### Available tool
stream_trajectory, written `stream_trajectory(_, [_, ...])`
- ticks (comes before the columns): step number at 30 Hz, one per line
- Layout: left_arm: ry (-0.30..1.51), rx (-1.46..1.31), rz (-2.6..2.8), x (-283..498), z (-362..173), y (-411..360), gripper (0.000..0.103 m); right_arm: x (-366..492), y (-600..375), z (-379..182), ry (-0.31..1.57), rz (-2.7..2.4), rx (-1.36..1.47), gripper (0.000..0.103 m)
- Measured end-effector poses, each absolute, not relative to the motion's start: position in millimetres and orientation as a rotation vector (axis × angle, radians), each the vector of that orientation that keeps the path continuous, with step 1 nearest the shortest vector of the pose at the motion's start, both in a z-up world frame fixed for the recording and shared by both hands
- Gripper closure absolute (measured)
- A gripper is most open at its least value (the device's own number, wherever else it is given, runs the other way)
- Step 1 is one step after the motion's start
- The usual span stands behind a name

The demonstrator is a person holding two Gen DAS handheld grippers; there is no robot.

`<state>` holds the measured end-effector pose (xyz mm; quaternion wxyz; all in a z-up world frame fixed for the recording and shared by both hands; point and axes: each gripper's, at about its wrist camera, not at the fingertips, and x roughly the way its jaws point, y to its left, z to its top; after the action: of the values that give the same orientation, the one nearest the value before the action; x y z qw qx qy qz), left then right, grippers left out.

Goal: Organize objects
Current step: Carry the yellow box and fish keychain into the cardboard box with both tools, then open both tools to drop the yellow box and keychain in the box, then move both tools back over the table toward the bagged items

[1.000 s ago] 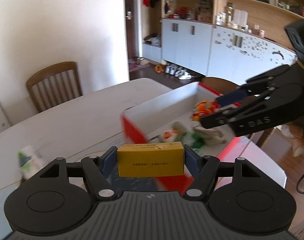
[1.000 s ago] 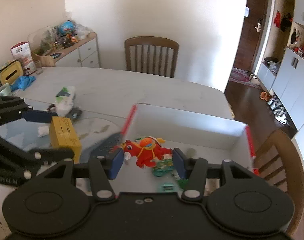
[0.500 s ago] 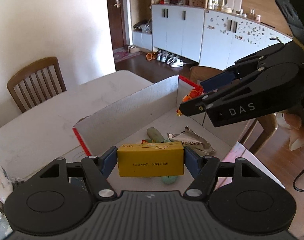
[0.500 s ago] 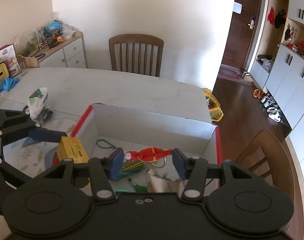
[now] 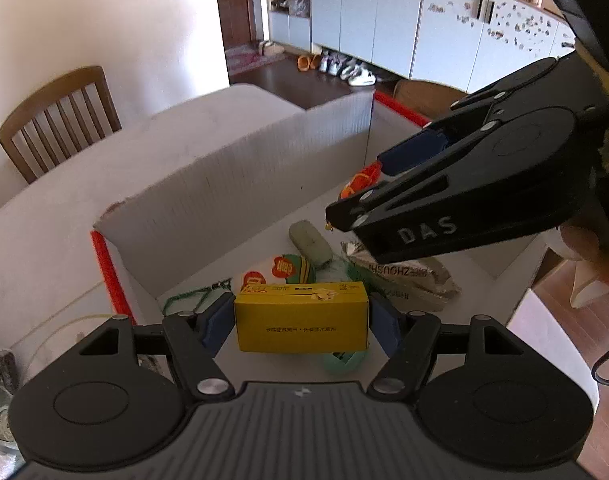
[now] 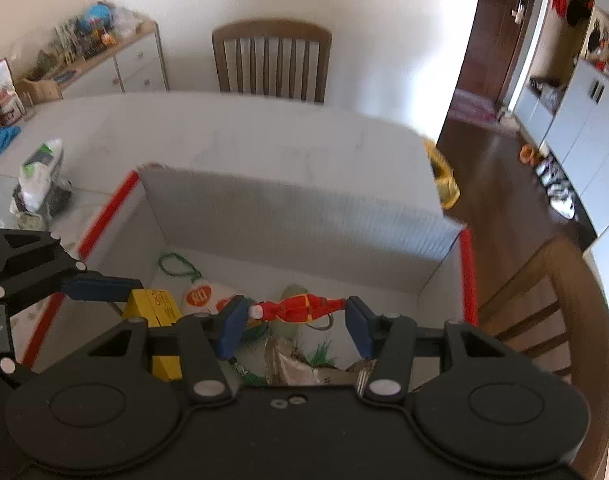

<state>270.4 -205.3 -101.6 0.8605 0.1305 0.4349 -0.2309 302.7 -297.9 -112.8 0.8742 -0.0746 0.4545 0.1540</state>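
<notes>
Left hand-held gripper [image 5: 301, 322]: blue pads clamped on the ends of a yellow rectangular cardboard carton [image 5: 302, 316], held above the floor of a white corrugated box with red edges [image 5: 232, 184] on the white desk [image 5: 44, 240]. Right hand-held gripper [image 6: 296, 320]: jaws partly closed, gripping a red-and-orange toy figure [image 6: 294, 309] lengthwise, also over the box. Inside the box: a green cord loop [image 6: 176, 266], a crumpled silver snack wrapper [image 5: 404, 276], a pale green oblong [image 5: 310, 238].
</notes>
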Motion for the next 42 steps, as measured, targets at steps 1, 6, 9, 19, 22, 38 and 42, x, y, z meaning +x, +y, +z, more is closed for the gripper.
stream_trajectory(1, [0.922, 0.272, -0.482, 272, -104, -206, 0.032, 305, -298, -117, 0.964, 0.323, -0.149, 0.051])
stream_trajectory(6, [0.964, 0.265, -0.473, 279, -114, -207, 0.032, 311, -298, -129, 1.007, 0.332, -0.152, 0.051])
stream_trajectory(9, [0.988, 0.268, -0.467, 284, -120, -210, 0.032, 314, -297, -135, 1.029, 0.332, -0.154, 0.05])
stream_trajectory(19, [1.028, 0.288, -0.448, 292, -124, -220, 0.032, 317, -300, -149, 1.095, 0.337, -0.128, 0.05])
stream_trajectory(22, [1.024, 0.3, -0.443, 292, -125, -221, 0.031, 317, -301, -153, 1.112, 0.332, -0.12, 0.049])
stream_trajectory(38, [0.953, 0.245, -0.421, 273, -109, -213, 0.028, 297, -310, -122, 1.038, 0.334, -0.118, 0.04])
stream_trajectory(42, [0.908, 0.226, -0.418, 262, -95, -207, 0.028, 288, -309, -107, 1.007, 0.34, -0.117, 0.04])
